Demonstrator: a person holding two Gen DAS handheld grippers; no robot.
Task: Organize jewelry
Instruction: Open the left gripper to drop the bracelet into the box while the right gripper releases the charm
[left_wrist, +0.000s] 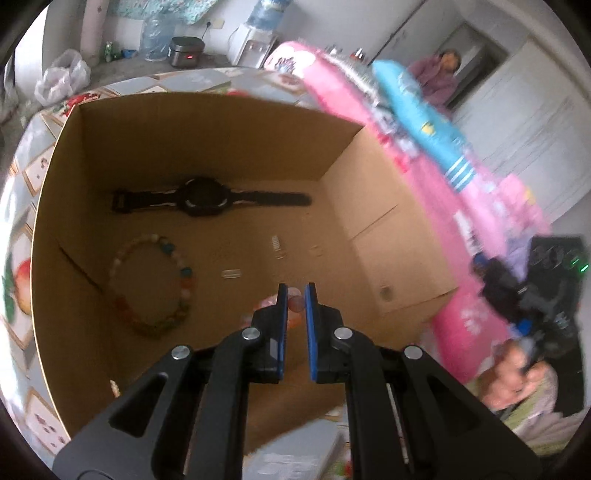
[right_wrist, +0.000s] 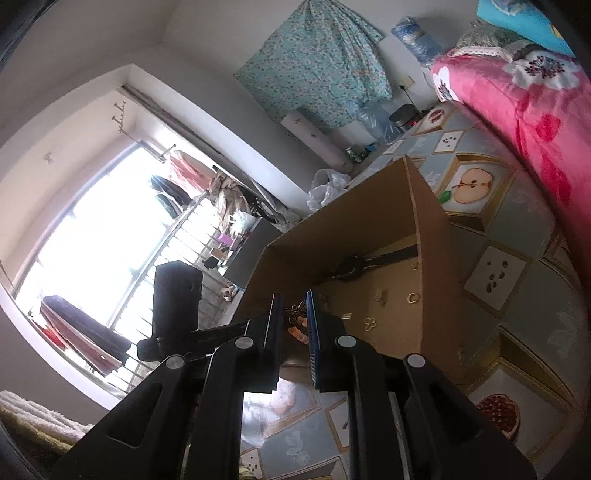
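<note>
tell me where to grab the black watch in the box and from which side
Take the black watch by its round case, coming straight down. It lies flat on the cardboard box floor with straps stretched out; the raised case gives more to pinch.

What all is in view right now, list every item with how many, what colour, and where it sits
cardboard box: one, brown, open-topped, on the patterned tabletop
watch: one, black, flat on the box floor by the far wall
bead bracelet: one, multicoloured, on the box floor, left side
small gold pieces: several, loose on the box floor
tablecloth: one, grey-blue with fruit pictures, under the box
quilt: one, pink with flowers, beyond the table
left gripper: one, black with blue pads, over the box, closed on pinkish beads
right gripper: one, black with blue pads, at the box edge, closed on a butterfly pendant
</note>
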